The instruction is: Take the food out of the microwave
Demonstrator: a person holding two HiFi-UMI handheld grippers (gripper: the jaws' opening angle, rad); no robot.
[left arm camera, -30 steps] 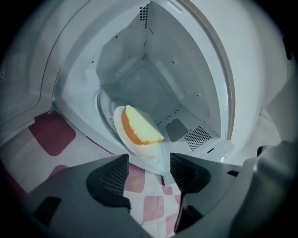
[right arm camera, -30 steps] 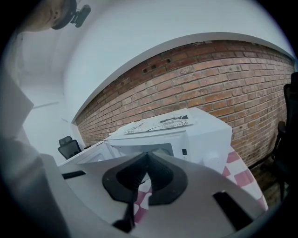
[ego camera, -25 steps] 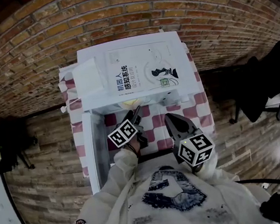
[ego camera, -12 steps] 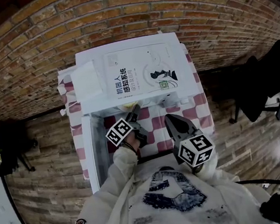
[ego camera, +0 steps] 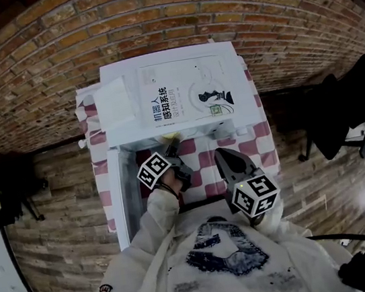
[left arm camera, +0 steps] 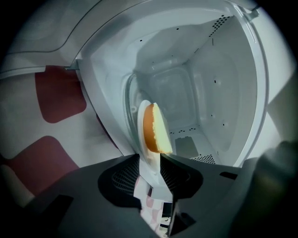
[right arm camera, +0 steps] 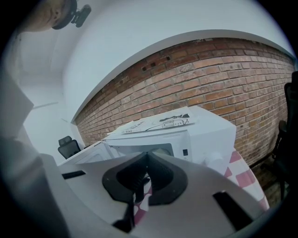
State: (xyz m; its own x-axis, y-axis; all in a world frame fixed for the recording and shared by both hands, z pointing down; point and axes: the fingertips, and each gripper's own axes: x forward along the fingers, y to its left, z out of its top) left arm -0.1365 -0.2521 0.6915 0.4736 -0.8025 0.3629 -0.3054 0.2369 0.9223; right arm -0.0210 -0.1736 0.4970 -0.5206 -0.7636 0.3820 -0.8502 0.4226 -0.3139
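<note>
White microwave [ego camera: 228, 52] sits on a table with a red-and-white checked cloth [ego camera: 257, 139], against a brick wall [ego camera: 149, 11]. Its door [ego camera: 124, 198] is swung open at the left of the head view. A book [ego camera: 184, 90] lies flat on top of the microwave, with a white folded item [ego camera: 115, 101] beside it. The left gripper [ego camera: 174, 143] is at the mouth of the oven cavity, and a white sleeve [ego camera: 157, 227] leads to it. In the left gripper view the jaws of this gripper [left arm camera: 150, 160] have just been closing, and the near rim of a white plate [left arm camera: 141, 122] sits pinched between them, pads against it on both sides. The plate shows edge-on in that view. The food [left arm camera: 154, 128], a yellow slice with an orange-brown crust, rests on the plate and is inside the microwave, just past the opening. Grey cavity walls [left arm camera: 223, 93] stand behind it. The food shows as a small pale-yellow spot [ego camera: 169, 137] in the head view. The right gripper [ego camera: 220, 154] hangs back over the cloth in front of the microwave, well apart from the plate. Its jaws [right arm camera: 148, 155] are pressed together at the tips with nothing between them. Its view shows the microwave front [right arm camera: 205, 135] with the book [right arm camera: 158, 122] on top.
</note>
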